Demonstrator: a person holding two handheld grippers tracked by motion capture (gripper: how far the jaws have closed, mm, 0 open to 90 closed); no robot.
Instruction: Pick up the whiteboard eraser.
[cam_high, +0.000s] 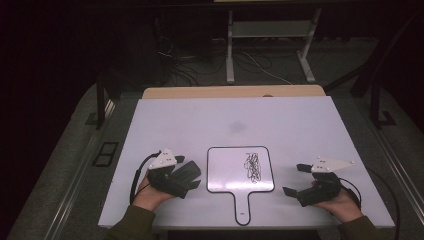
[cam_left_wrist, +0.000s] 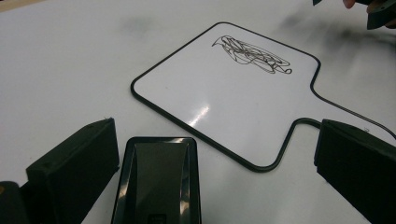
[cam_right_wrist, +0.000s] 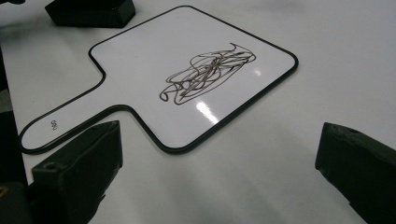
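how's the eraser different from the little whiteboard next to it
The eraser is a dark, thick block; the whiteboard is a white, flat sheet with a black rim and a handle. The eraser sits between the open left gripper's jaws; the whiteboard lies outside them, scribbled on. Both rest on the white table.

Dim room, dark upper left of frame; overhead glare spots on the whiteboard (cam_left_wrist: 224, 93); soft shadows, mild blur

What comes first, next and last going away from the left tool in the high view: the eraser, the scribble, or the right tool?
1. Eraser, right by the left tool, between its jaws.
2. Scribble, on the small whiteboard in the middle.
3. Right tool, far across on the right.
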